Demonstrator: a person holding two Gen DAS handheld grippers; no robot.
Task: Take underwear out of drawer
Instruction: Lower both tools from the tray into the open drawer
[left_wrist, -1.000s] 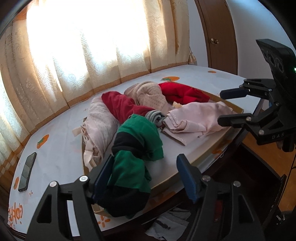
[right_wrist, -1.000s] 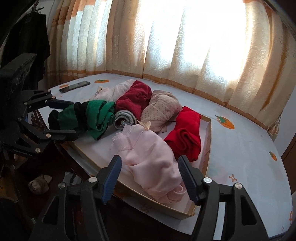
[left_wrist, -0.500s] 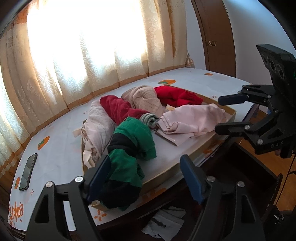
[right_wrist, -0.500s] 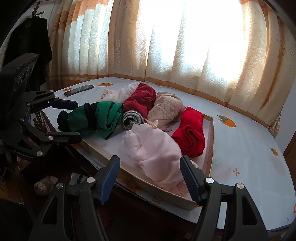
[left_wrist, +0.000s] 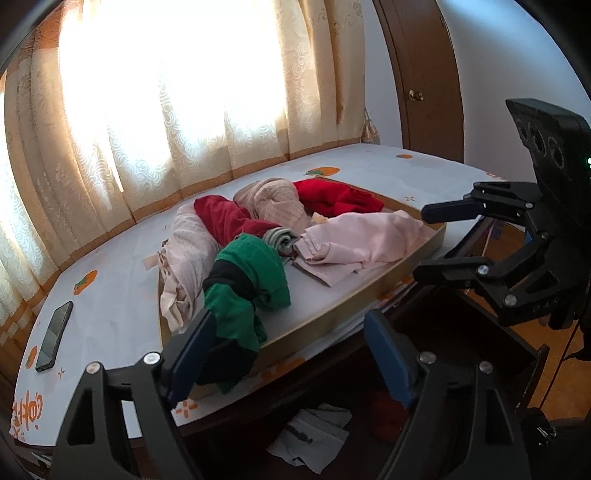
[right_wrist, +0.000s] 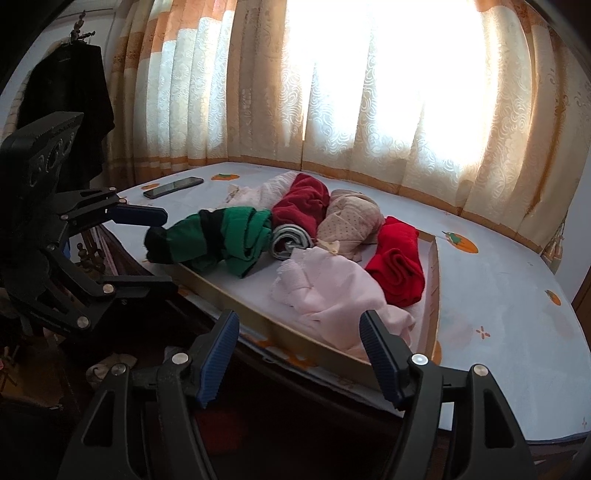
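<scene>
1. The left gripper (left_wrist: 284, 354) has its jaws opening at this moment, and nothing is pressed between them; the green and black garment (left_wrist: 245, 291) shows just beyond its left finger.
2. The right gripper (right_wrist: 299, 354) has its jaws apart and they hold nothing; the pale pink garment (right_wrist: 328, 291) lies behind the gap, not touched by the pads.
3. Both grippers hang in front of the near wall of the shallow wooden drawer (right_wrist: 251, 314), which lies on the bed (right_wrist: 498, 314).
4. The underwear is in this drawer, in a loose heap: the green and black garment hangs partly over the near wall, next to a small grey striped roll (right_wrist: 290, 238).
5. Behind these lie a dark red piece (right_wrist: 303, 206), a beige dotted piece (right_wrist: 351, 221), a bright red piece (right_wrist: 399, 266) and a light pink piece (left_wrist: 188, 254) at the far left end.
6. A phone (left_wrist: 54, 339) lies on the sheet, well apart from the drawer.
7. Curtains (right_wrist: 369, 92) cover the bright window behind the bed.
8. Below the bed edge, a white paper or cloth (left_wrist: 314, 439) lies on the dark floor.
</scene>
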